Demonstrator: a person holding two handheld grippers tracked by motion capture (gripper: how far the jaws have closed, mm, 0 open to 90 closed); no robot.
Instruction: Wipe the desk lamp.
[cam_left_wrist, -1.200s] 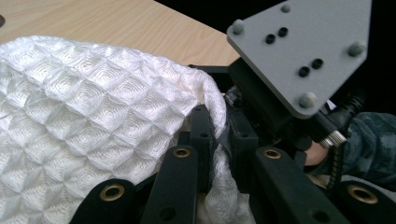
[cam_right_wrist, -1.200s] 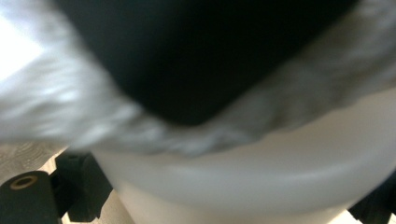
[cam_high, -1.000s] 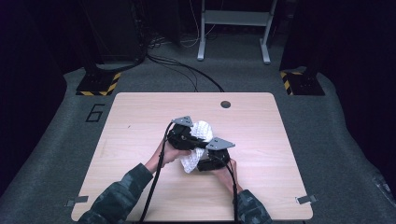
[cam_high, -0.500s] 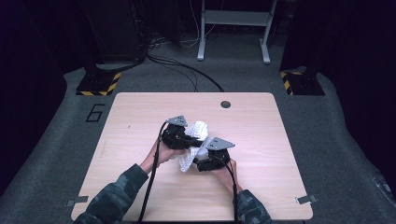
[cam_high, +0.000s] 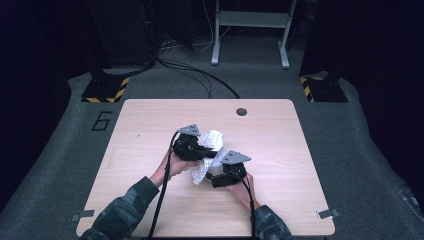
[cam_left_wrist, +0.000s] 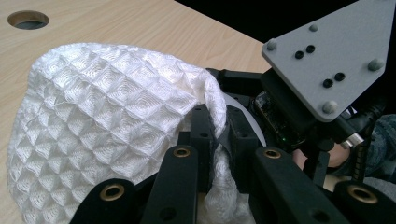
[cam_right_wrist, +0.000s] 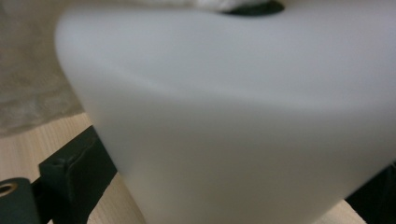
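A white waffle-weave cloth (cam_high: 212, 139) is bunched at the middle of the table, and its folds (cam_left_wrist: 102, 116) fill the left gripper view. My left gripper (cam_high: 206, 152) is shut on a fold of that cloth, the black fingertips (cam_left_wrist: 201, 128) pinching it against a smooth white container (cam_high: 218, 162). My right gripper (cam_high: 214, 176) comes in from the near right with its jaws wide around the container (cam_right_wrist: 233, 107). Those jaws have just been opening a little, and one finger (cam_right_wrist: 70, 175) still lies against the container's side. The right gripper's grey plate (cam_left_wrist: 327, 60) sits close behind the cloth.
The light wooden table (cam_high: 300, 165) has a round cable hole (cam_high: 241, 111) near its far edge. Both forearms in camouflage sleeves (cam_high: 125, 210) come in from the near edge. Dark floor, cables and a metal stand (cam_high: 250, 30) lie beyond the table.
My left gripper has shifted slightly left and nearer with the cloth in it, and the cloth's folds have changed shape. The right hand has kept still.
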